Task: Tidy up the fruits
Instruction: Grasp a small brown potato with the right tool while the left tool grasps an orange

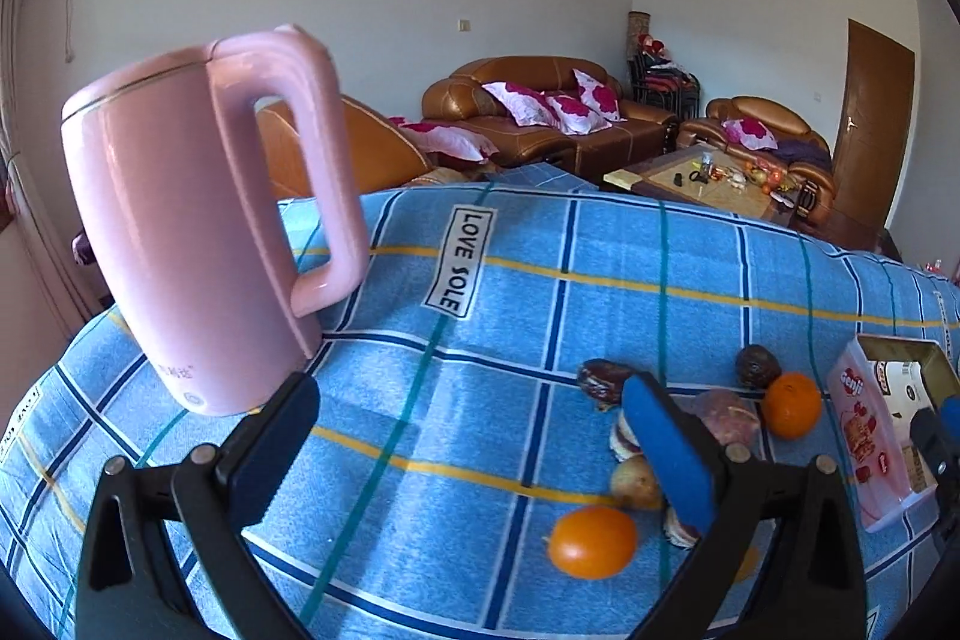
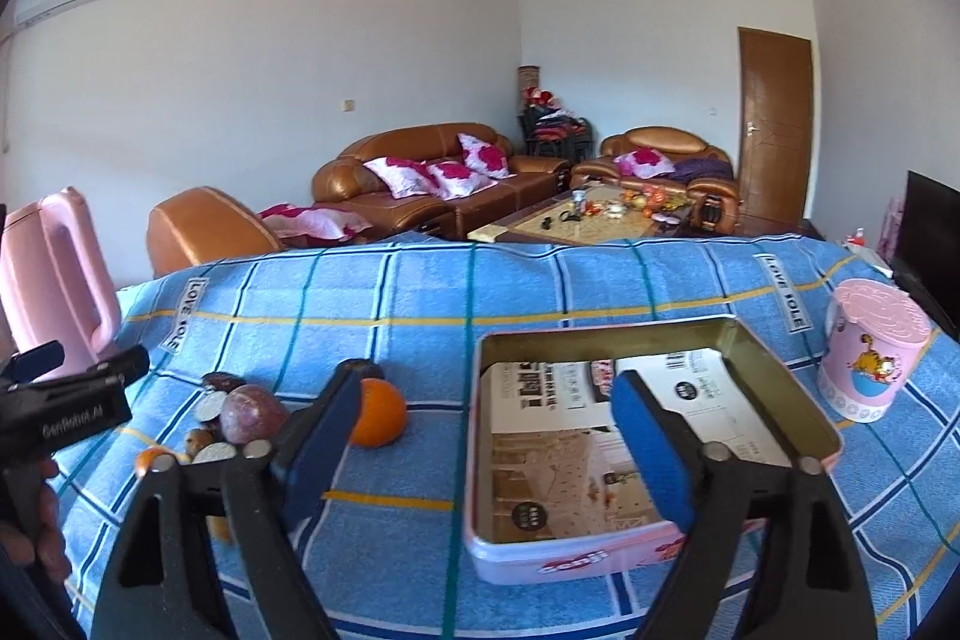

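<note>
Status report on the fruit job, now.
Both grippers, left and right, open, empty. Fruit pile still on cloth; pink tin holds no fruit. Nothing blocking.

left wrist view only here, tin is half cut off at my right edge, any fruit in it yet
Observer: No fruit. The tin holds only printed paper.
Operator: anything past the tin
Observer: A pink lidded cartoon cup stands to its right, apart from it.
Operator: right jaws holding something
Observer: No. The right gripper is open and empty, close to the tin.
</note>
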`<state>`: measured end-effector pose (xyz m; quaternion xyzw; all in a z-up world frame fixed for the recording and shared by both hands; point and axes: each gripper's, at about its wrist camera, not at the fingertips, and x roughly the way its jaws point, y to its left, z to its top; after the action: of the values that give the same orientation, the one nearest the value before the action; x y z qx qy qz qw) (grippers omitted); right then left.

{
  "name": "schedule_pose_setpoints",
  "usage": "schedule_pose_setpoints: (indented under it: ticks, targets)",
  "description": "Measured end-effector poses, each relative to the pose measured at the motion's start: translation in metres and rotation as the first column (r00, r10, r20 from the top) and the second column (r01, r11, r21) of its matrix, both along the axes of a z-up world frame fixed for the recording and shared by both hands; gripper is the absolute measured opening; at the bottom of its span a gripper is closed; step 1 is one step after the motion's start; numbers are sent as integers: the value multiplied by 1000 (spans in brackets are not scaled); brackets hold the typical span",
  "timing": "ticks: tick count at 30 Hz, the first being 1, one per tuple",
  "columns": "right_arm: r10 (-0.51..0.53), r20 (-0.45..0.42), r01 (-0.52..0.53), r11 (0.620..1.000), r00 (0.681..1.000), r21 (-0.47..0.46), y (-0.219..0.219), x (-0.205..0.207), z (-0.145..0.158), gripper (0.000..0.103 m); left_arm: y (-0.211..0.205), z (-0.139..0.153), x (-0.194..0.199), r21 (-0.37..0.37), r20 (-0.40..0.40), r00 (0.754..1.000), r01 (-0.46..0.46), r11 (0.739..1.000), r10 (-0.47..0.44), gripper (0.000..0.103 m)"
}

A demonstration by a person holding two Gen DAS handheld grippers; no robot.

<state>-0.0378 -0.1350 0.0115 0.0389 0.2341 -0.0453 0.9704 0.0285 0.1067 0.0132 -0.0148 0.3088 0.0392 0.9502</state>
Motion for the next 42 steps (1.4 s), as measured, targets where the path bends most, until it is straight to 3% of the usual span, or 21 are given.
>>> schedule_pose_setpoints:
  ticks: [1, 5, 9, 16, 20, 22, 26, 30, 34, 36, 39, 42]
  targets:
    - [51, -32, -51, 998, 998, 23, 4, 3, -3, 58, 6, -2, 1, -11, -17, 1000, 9, 1000, -9, 103]
    - [250, -139, -229, 962, 958, 145, 23, 15, -20, 57, 13, -8, 0, 34, -55, 997, 55, 998, -53, 103]
    - [390, -208, -362, 918, 897, 161, 52, 19, -34, 57, 11, -12, -4, 41, -89, 985, 152, 988, -148, 103]
    - [441, -319, -419, 897, 839, 138, 81, 29, -52, 57, -20, -19, -9, 132, -149, 950, 293, 947, -273, 103]
    - [427, -369, -413, 903, 826, 119, 87, 31, -56, 56, -27, -22, -11, 126, -166, 934, 340, 932, -318, 103]
    - [436, -377, -428, 897, 817, 110, 87, 30, -55, 35, -28, -23, -11, 123, -175, 929, 350, 929, -327, 103]
    - [409, -382, -412, 908, 828, 80, 81, 27, -53, 32, -33, -29, -10, 103, -199, 910, 388, 916, -363, 102]
    - [356, -343, -351, 933, 869, 78, 62, 25, -45, 32, -40, -40, -5, 101, -229, 894, 415, 904, -385, 86]
    - [324, -281, -306, 946, 903, 107, 46, 24, -32, 32, -43, -49, -2, 100, -253, 891, 411, 906, -376, 80]
    - [316, -263, -297, 948, 911, 110, 45, 23, -29, 32, -45, -53, 1, 93, -269, 887, 413, 906, -377, 62]
    - [314, -249, -296, 949, 916, 105, 46, 23, -26, 32, -43, -55, 3, 21, -270, 871, 432, 902, -410, 42]
    - [315, -233, -298, 948, 920, 109, 43, 20, -23, 32, -43, -55, 2, 18, -265, 873, 429, 903, -410, 42]
